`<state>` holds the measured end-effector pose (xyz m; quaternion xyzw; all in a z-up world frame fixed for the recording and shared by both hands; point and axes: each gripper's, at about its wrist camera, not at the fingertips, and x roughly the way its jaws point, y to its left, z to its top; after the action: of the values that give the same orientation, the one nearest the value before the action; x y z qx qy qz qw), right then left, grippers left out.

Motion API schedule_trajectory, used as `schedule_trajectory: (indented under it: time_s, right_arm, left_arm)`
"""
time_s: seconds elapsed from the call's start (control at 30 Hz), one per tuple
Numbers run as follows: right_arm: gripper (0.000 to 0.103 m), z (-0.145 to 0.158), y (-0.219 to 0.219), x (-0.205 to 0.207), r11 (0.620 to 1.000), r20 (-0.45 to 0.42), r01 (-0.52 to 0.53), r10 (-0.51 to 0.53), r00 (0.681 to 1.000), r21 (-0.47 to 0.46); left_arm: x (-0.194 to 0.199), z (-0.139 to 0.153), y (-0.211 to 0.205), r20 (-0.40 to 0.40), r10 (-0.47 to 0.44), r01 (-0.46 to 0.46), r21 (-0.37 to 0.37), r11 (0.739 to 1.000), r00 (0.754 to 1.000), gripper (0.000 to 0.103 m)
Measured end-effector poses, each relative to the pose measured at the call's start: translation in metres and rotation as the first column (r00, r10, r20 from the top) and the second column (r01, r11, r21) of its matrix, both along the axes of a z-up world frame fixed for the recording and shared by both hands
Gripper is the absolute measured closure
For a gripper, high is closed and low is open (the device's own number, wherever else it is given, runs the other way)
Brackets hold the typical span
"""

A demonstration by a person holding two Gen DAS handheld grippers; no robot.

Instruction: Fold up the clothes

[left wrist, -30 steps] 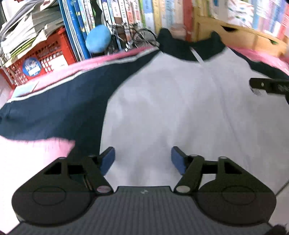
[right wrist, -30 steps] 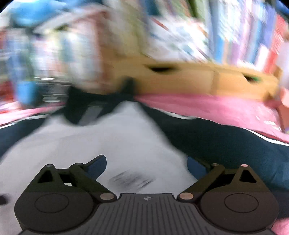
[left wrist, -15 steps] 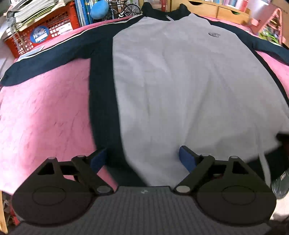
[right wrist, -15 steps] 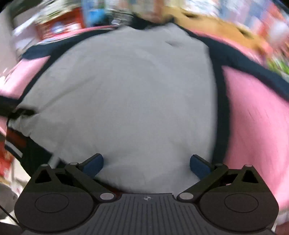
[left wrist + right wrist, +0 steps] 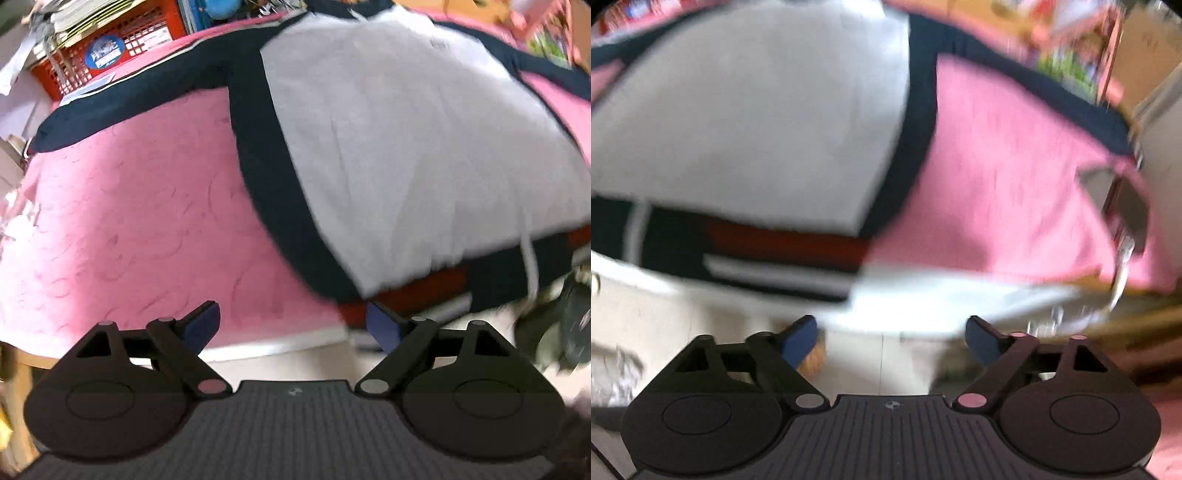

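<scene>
Now a grey-fronted jacket (image 5: 406,147) with navy sleeves lies spread flat on the pink cover (image 5: 129,221), filling the left wrist view from 11 to 3 o'clock, its red and white striped hem hanging over the near edge at about 4 o'clock. Both the left gripper (image 5: 293,325) and the right gripper (image 5: 891,338) have their blue-padded fingers spread wide with nothing between them, each hanging just off that near edge. Behind the jacket, at 10 o'clock, stands a red crate (image 5: 107,51) stacked with papers.
</scene>
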<state>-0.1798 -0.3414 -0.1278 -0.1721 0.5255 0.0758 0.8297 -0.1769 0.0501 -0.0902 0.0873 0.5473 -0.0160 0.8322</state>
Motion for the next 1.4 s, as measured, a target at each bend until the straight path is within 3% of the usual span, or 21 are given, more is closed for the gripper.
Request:
schedule_trajectory:
  time_s: [0.1, 0.17, 0.23, 0.4, 0.5, 0.73, 1.0, 1.2, 1.4]
  right_arm:
    - [0.012, 0.022, 0.026, -0.003, 0.997, 0.049, -0.059, 0.057, 0.997, 0.044]
    - [0.012, 0.037, 0.044, -0.004, 0.992, 0.083, -0.099, 0.093, 0.992, 0.072]
    - [0.011, 0.052, 0.061, -0.006, 0.985, 0.119, -0.140, 0.129, 0.985, 0.098]
    - [0.002, 0.105, 0.073, 0.002, 0.969, 0.147, -0.188, 0.165, 0.975, 0.161]
    - [0.000, 0.128, 0.072, 0.006, 0.965, 0.187, -0.190, 0.155, 0.970, 0.183]
    - [0.000, 0.141, 0.061, -0.007, 0.971, 0.213, -0.157, 0.117, 0.970, 0.180]
    - [0.000, 0.143, 0.062, -0.037, 0.977, 0.209, -0.143, 0.108, 0.972, 0.161]
    - [0.000, 0.165, 0.059, -0.043, 0.939, 0.178, -0.156, 0.104, 0.979, 0.306]
    - [0.000, 0.169, 0.068, -0.048, 0.948, 0.186, -0.153, 0.102, 0.977, 0.280]
  left_arm:
    - [-0.005, -0.002, 0.005, -0.071, 0.030, -0.031, -0.015, 0.999, 0.997, 0.034]
    - [-0.002, 0.010, 0.006, -0.095, 0.056, -0.063, -0.065, 0.996, 0.994, 0.035]
    - [0.005, 0.034, 0.005, -0.092, 0.073, -0.086, -0.142, 0.986, 0.993, 0.030]
    - [0.015, 0.100, -0.024, 0.024, 0.042, -0.038, -0.148, 0.988, 0.999, 0.015]
    - [0.019, 0.122, -0.038, 0.083, 0.020, -0.005, -0.171, 0.985, 0.996, 0.014]
    - [0.020, 0.120, -0.062, 0.069, -0.015, 0.025, -0.143, 0.989, 0.998, 0.012]
    - [0.004, 0.114, -0.064, 0.021, -0.052, 0.055, -0.166, 0.985, 0.998, 0.012]
    - [-0.007, 0.118, -0.068, 0.031, -0.111, 0.115, -0.194, 0.974, 0.993, 0.012]
    - [-0.015, 0.120, -0.067, 0.041, -0.129, 0.135, -0.191, 0.972, 0.991, 0.012]
